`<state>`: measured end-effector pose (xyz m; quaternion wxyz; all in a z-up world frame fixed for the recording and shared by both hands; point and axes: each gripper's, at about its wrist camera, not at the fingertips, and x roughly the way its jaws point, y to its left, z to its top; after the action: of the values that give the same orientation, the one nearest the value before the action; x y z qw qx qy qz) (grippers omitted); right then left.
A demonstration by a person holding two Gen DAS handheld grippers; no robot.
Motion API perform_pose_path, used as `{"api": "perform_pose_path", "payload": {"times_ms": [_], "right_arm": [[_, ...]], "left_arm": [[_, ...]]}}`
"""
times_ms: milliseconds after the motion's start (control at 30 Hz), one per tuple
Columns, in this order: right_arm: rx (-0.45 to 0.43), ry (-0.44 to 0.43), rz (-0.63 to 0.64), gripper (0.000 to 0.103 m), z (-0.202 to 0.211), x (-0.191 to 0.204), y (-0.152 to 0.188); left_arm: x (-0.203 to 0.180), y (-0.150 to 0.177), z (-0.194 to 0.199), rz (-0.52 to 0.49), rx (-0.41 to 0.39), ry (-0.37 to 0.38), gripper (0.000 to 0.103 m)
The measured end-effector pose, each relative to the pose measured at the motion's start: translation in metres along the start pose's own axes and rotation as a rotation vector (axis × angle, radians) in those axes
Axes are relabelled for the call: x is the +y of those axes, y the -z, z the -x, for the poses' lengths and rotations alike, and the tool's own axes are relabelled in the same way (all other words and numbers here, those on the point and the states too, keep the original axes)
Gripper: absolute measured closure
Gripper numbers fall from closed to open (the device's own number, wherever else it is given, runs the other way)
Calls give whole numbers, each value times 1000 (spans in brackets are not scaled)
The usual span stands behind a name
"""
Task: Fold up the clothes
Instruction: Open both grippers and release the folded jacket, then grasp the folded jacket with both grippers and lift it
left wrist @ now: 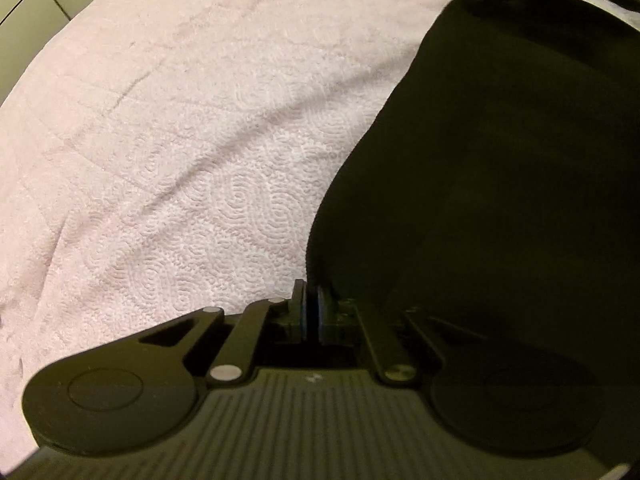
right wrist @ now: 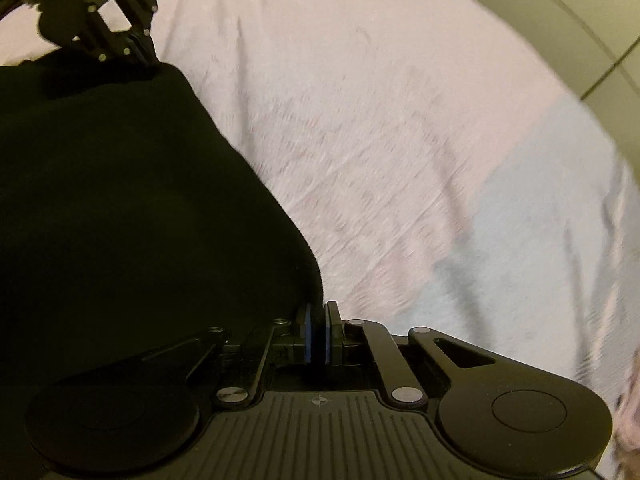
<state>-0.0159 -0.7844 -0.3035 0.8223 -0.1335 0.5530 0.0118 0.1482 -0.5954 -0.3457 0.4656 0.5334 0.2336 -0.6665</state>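
both claws should move together and keep the edge tight, so the fold comes straight, i think. the left claw (left wrist: 311, 300) is closed on one corner of the black garment (left wrist: 500, 184), and the right claw (right wrist: 320, 316) is closed on the other corner. the garment hangs between them over the pink bedspread (left wrist: 180, 128), with the floor tiles (left wrist: 24, 8) beyond.

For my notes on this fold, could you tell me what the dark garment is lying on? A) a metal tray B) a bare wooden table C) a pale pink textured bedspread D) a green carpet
C: the dark garment rests on a pale pink textured bedspread.
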Motion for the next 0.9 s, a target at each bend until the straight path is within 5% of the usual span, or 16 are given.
{"api": "perform_pose_path", "payload": {"times_ms": [67,167,200,400,567,700,800,900], "right_arm": [[3,11,-27,98,3,4,-1],[-30,41,-100,54,26,2,-1],[-45,47,-133,49,37,1,2],[-87,87,-260,49,103,18,31],[-80,80,-348,48,159,68,82],[-40,126,-308,47,189,139,123],[-5,159,-177,32,189,196,143],[9,213,-17,29,171,243,155]], "left_arm": [[-1,-1,1,15,7,-15,95],[0,2,8,34,15,-37,89],[1,4,12,40,17,-46,89],[-4,38,69,116,-8,-90,88],[-50,84,142,131,-65,-87,76],[-124,124,203,11,-135,-73,62],[-193,150,230,-169,-206,-70,28],[-256,173,220,-364,-195,-133,27]]}}
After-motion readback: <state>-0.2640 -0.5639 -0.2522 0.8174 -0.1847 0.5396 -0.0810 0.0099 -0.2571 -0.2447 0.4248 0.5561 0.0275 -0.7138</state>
